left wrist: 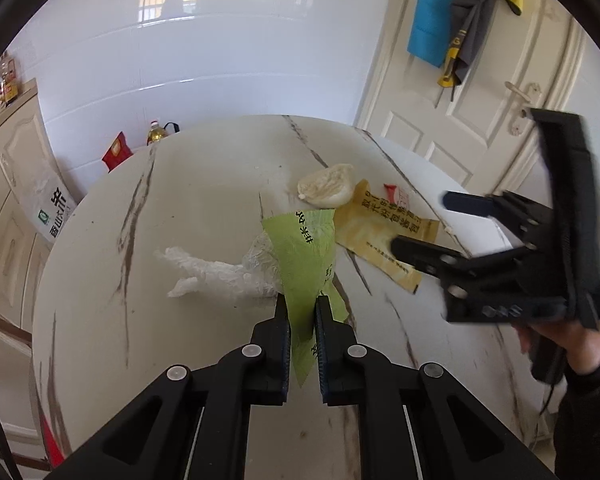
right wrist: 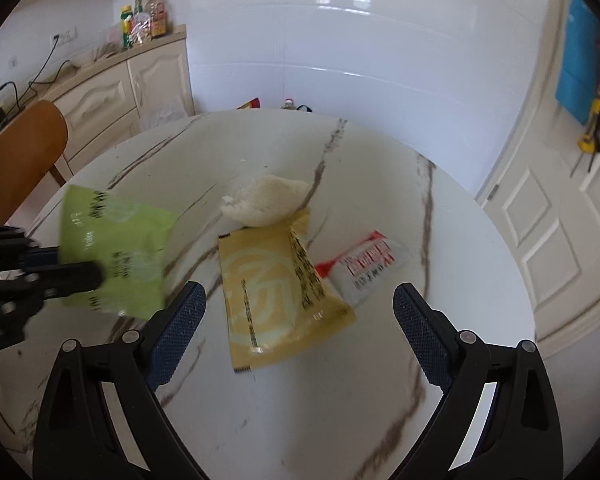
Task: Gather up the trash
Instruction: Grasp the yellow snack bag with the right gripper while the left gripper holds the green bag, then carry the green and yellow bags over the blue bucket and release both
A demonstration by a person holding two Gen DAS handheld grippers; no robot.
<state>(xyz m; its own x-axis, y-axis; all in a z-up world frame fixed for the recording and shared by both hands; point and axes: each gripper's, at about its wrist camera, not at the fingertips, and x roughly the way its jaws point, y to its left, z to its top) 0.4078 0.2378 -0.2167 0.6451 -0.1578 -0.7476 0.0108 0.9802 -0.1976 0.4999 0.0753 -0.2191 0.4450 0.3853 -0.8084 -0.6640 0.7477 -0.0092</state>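
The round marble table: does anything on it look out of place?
Yes. Litter lies on the round marble table: a flat yellow foil packet, a small red-and-white sachet, a half-eaten pale bun and crumpled clear plastic film.

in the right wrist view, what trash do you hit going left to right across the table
green wrapper clamped in the left gripper → yellow packet → small red and white sachet. The pale crumpled lump sits above the yellow packet, so it is left out.
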